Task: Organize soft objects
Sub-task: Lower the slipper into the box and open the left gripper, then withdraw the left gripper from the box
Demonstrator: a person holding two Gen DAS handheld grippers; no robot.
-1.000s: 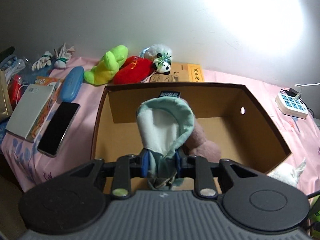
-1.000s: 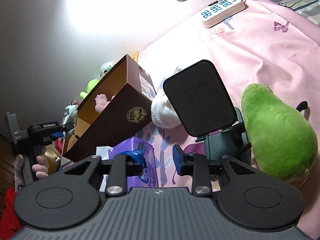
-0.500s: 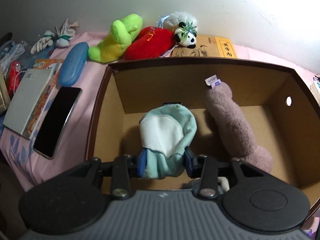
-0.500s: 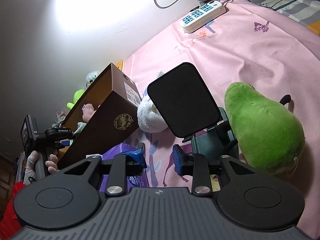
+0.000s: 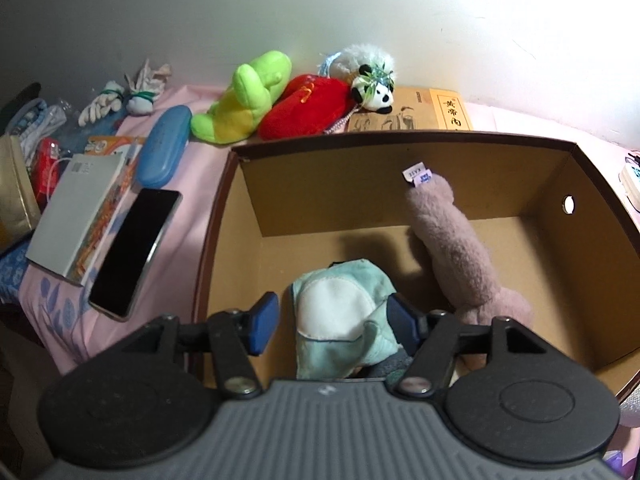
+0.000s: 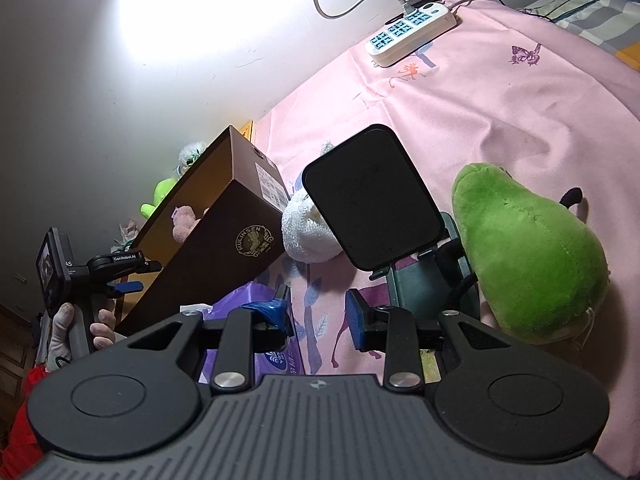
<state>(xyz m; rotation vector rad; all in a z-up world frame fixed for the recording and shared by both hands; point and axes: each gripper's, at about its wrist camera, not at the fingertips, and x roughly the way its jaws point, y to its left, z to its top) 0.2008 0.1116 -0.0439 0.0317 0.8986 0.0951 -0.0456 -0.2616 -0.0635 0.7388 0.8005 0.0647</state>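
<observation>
My left gripper (image 5: 332, 328) reaches down into the brown cardboard box (image 5: 400, 138), and its jaws are opening. A teal and white soft toy (image 5: 340, 312) sits on the box floor between the blue pads (image 5: 262, 326). The left pad stands clear of it and the right pad is just beside it. A pink plush (image 5: 452, 240) leans in the box's far right corner. My right gripper (image 6: 318, 318) hovers over the pink bedsheet, jaws slightly apart with nothing between them. To its right lies a green pear-shaped plush (image 6: 532, 256), and a white plush (image 6: 308, 236) lies beside the box (image 6: 224, 232).
Behind the box lie a green plush (image 5: 248, 96), a red plush (image 5: 308, 104) and a small panda (image 5: 374, 90). A phone (image 5: 134, 252), a book (image 5: 76, 216) and a blue case (image 5: 164, 150) lie left of it. A black pad on a stand (image 6: 372, 196), a purple tissue pack (image 6: 248, 304) and a power strip (image 6: 412, 34) are near my right gripper.
The left gripper sank into the box with the teal toy, then its jaws spread and let the toy go onto the box floor. The right gripper stayed put.
</observation>
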